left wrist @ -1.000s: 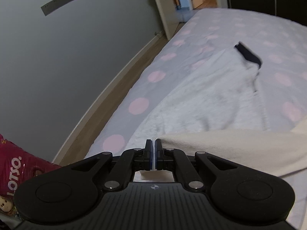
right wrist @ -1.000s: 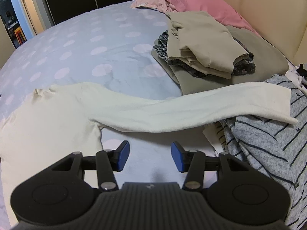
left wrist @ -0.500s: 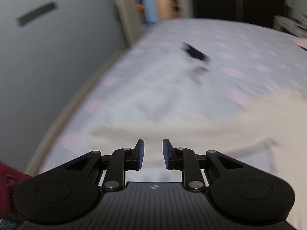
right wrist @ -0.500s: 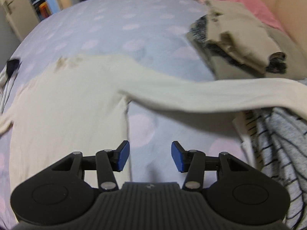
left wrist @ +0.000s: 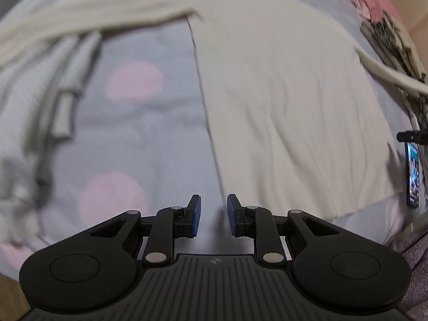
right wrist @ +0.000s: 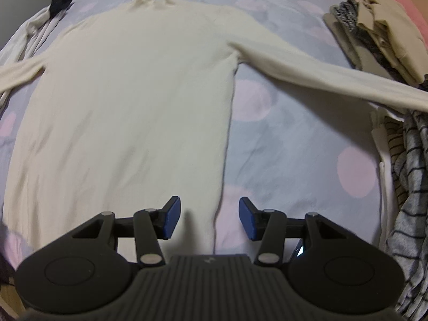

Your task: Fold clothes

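Observation:
A cream long-sleeved top [right wrist: 128, 101] lies flat on the dotted bedsheet [right wrist: 289, 139], both sleeves spread out to the sides. Its body also fills the left wrist view as the cream top [left wrist: 281, 88], one sleeve [left wrist: 88, 13] running off to the upper left. My left gripper [left wrist: 213, 215] hangs open just above the top's lower left side seam, holding nothing. My right gripper [right wrist: 209, 218] is open wider, over the lower right side seam near the hem, also empty.
A pale grey garment [left wrist: 34, 85] lies bunched left of the top. Folded beige and grey clothes [right wrist: 374, 26] are stacked at the upper right by a pink pillow [right wrist: 412, 2]. A grey striped garment [right wrist: 409, 187] lies at the right edge. A phone screen [left wrist: 412, 176] shows at far right.
My left gripper let go of the sleeve, opened and swung right and down to the top's lower left seam. My right gripper moved left toward the hem, staying open.

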A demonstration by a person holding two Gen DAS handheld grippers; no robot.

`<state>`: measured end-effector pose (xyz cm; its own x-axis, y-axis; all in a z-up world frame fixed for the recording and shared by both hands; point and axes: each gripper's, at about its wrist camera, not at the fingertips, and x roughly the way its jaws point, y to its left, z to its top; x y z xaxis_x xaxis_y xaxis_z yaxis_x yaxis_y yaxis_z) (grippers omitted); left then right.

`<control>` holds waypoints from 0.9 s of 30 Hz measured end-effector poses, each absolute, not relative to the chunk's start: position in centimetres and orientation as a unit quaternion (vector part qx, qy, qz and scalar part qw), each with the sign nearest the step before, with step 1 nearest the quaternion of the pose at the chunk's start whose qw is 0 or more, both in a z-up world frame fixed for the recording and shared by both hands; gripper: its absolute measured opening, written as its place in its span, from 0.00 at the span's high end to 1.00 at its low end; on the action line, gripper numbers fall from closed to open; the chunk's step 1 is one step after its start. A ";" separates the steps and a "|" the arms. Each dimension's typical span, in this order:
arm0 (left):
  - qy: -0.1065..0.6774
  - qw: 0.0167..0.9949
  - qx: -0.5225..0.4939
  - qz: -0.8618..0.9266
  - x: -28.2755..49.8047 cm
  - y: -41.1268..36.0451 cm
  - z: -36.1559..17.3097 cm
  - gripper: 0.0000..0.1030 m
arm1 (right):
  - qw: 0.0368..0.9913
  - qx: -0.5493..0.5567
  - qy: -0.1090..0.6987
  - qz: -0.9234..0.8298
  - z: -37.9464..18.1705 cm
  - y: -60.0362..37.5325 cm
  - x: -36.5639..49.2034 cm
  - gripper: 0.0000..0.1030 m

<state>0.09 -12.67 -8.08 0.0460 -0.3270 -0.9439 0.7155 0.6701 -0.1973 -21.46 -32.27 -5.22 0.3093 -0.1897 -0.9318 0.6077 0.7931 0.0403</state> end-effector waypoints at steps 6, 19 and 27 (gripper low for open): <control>0.607 0.687 0.138 -0.375 -0.8 -13.5 -10.0 0.79 | 0.783 0.189 0.543 -0.236 -6.0 -31.2 -21.9 0.50; 0.610 0.696 0.129 -0.356 -0.5 -12.3 -9.8 0.94 | 0.745 0.265 0.571 -0.220 -8.4 -31.9 -24.2 0.54; 0.606 0.694 0.136 -0.365 -0.9 -12.7 -9.9 0.97 | 0.740 0.243 0.598 -0.189 -9.8 -29.2 -23.6 0.86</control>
